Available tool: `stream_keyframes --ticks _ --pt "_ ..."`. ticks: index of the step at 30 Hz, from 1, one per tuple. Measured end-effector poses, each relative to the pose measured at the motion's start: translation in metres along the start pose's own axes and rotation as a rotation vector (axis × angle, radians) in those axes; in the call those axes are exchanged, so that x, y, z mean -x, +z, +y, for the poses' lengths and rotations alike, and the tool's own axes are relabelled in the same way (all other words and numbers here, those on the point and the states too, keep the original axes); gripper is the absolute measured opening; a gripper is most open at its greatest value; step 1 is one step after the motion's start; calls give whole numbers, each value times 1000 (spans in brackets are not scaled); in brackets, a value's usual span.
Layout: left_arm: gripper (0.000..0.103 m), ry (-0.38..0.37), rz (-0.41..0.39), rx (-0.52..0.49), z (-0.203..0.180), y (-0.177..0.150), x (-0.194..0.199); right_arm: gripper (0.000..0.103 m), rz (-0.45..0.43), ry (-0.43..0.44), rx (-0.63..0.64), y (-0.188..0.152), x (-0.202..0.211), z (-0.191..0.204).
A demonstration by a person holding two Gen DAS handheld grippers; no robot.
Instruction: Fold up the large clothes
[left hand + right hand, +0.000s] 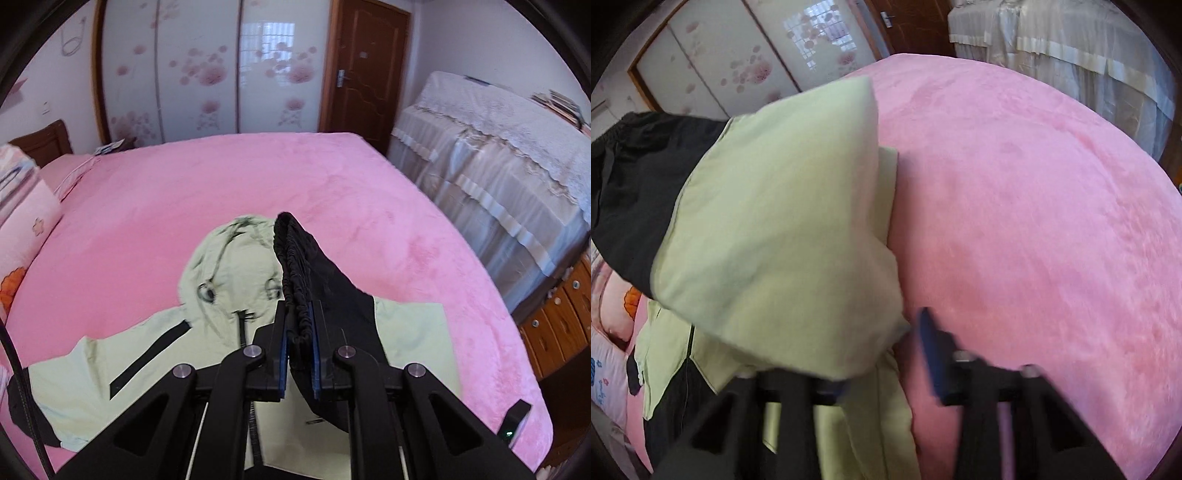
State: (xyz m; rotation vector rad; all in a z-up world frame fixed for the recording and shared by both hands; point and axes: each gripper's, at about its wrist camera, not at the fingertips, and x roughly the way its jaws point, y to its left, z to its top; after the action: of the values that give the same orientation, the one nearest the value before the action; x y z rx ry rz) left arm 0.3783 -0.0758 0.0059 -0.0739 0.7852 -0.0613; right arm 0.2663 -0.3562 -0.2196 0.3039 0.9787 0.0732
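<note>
A light green hooded jacket (229,266) with black panels lies spread on the pink bed (147,206), hood pointing away. My left gripper (298,343) is shut on the black elastic cuff (291,258) of its right sleeve and holds the sleeve lifted over the jacket's front. In the right wrist view the raised green sleeve (783,221) with its black end (635,177) drapes over my right gripper (886,354). The right jaws stand apart; the left finger is hidden under the cloth, the right finger (931,350) is bare.
Floral pillows (22,206) lie at the bed's left edge. A cloth-covered piece of furniture (498,177) and wooden drawers (561,321) stand right of the bed. A wardrobe with flowered sliding doors (207,70) and a brown door (365,70) are behind.
</note>
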Motion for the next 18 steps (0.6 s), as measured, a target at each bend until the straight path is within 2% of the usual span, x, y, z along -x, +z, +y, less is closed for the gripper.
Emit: stream_keyframes --ticks 1,7,13,15,18 --pt "8 13 14 14 10 -4 -8 13 -6 -18 14 1 0 5" --pt "8 102 112 111 67 -49 -60 11 -12 -110 131 -5 0 27" --pt "8 190 242 135 95 -108 -115 11 11 -175 198 -15 2 37" --pt "8 212 277 141 100 -125 -130 15 32 -188 204 -15 3 41" --pt "10 235 313 148 107 -145 -145 25 53 -208 235 -16 6 43"
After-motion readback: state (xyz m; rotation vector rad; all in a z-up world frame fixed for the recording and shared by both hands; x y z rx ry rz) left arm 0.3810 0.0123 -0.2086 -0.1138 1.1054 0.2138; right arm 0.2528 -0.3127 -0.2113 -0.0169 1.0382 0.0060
